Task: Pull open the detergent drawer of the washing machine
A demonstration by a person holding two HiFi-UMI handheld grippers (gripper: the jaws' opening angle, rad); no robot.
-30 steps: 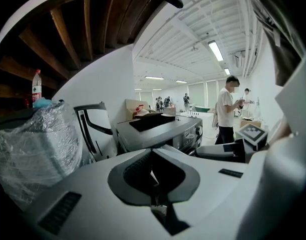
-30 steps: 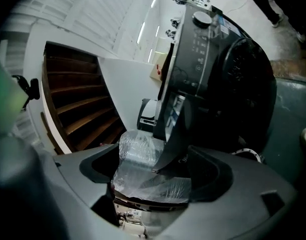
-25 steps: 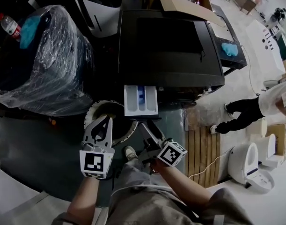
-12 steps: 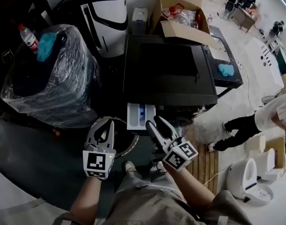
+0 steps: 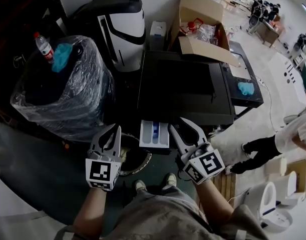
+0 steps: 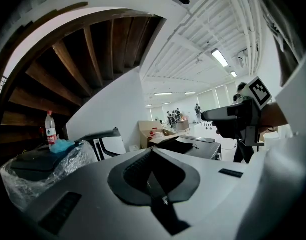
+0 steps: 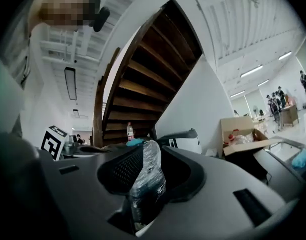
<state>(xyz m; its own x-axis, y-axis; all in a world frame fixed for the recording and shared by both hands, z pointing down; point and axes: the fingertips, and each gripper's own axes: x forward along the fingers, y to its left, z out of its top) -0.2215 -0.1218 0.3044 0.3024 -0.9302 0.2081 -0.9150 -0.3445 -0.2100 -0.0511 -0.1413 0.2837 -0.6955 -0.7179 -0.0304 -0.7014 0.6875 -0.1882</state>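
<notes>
Dark floor point(image 5: 27, 154): washing machine point(image 5: 180, 86) standing, plastic-wrapped appliance point(image 5: 67, 96) just beside.

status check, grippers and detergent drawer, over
Left gripper jaws shut, empty. Right gripper jaws just been closing, narrow gap, nothing between. Detergent drawer pulled out of washing machine, neither gripper on it.

Detergent drawer point(image 5: 154, 134) white with a blue insert, pulled out; black washing machine point(image 5: 183, 84) directly behind it.

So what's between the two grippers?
Head view: the open detergent drawer lies between the left gripper and the right gripper, whose empty jaws have just been closing.
</notes>
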